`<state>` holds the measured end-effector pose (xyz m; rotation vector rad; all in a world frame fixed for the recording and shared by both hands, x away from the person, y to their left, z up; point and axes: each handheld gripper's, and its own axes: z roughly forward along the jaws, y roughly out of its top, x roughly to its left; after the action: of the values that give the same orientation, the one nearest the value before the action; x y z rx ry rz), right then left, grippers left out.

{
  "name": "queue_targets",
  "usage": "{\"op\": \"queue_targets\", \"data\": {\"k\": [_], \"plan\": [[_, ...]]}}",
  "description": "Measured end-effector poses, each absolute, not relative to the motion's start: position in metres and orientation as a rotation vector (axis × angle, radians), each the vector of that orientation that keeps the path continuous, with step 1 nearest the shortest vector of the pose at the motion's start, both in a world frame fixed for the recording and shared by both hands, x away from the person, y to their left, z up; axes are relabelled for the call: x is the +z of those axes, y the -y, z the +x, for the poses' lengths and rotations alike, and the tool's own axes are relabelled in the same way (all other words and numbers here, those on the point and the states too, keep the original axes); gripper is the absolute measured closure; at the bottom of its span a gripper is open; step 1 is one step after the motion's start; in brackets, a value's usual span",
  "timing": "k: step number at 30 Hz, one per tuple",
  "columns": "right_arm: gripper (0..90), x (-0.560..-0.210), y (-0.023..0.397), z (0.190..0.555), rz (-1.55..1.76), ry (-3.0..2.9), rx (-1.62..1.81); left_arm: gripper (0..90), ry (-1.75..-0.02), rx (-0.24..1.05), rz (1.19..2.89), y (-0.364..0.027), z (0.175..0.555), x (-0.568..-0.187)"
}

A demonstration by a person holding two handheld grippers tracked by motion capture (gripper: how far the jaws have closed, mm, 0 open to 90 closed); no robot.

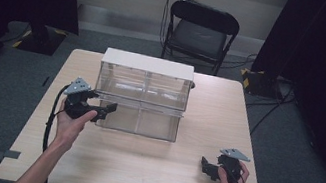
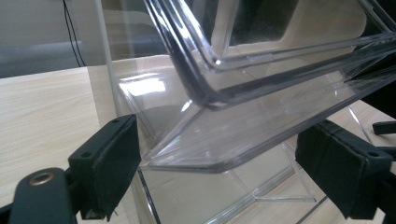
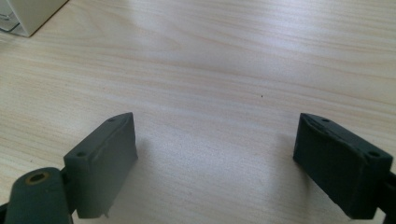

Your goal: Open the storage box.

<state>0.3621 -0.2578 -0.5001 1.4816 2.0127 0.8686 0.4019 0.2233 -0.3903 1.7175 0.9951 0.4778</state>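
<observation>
Drawer (image 1: 138, 120) of clear plastic, the lower of two tiers in a see-through cabinet (image 1: 144, 84) with a white top, stands pulled partway out toward the person, its front wall well forward of the upper tier. Its long axis runs left to right, parallel to the near edge of the tabletop (image 1: 135, 178). The cabinet sits toward the far edge, roughly midway between the left and right edges.

The left claw (image 1: 109, 109) is at the drawer's left front corner, pointing right along that long axis. In the left gripper view the corner of the drawer (image 2: 205, 154) lies between the two black pads (image 2: 109, 163), but a gap shows on each side, so the jaws are open around it and not pressing. The coming move seems to turn on this: the left claw is already at the drawer, so it need only close on the rim or nudge the corner, and any push or pull must run at right angles to the long axis, toward the far or near edge.

The right claw (image 1: 208, 169) rests well apart, near the near right corner of the tabletop, jaws spread wide over bare wood, holding nothing.

Count: one cabinet, two tiers, one drawer pulled out, two claws. A folding chair (image 1: 201, 32) stands beyond the far edge.
</observation>
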Motion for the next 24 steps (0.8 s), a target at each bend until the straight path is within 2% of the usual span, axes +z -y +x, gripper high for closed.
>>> {"op": "queue_targets", "data": {"k": [24], "plan": [[12.5,-0.5001,0.2578,0.3621,1.482,-2.013,0.869,14.6,-0.998,0.475,1.716,-0.2236,0.4018,-0.3904]]}}
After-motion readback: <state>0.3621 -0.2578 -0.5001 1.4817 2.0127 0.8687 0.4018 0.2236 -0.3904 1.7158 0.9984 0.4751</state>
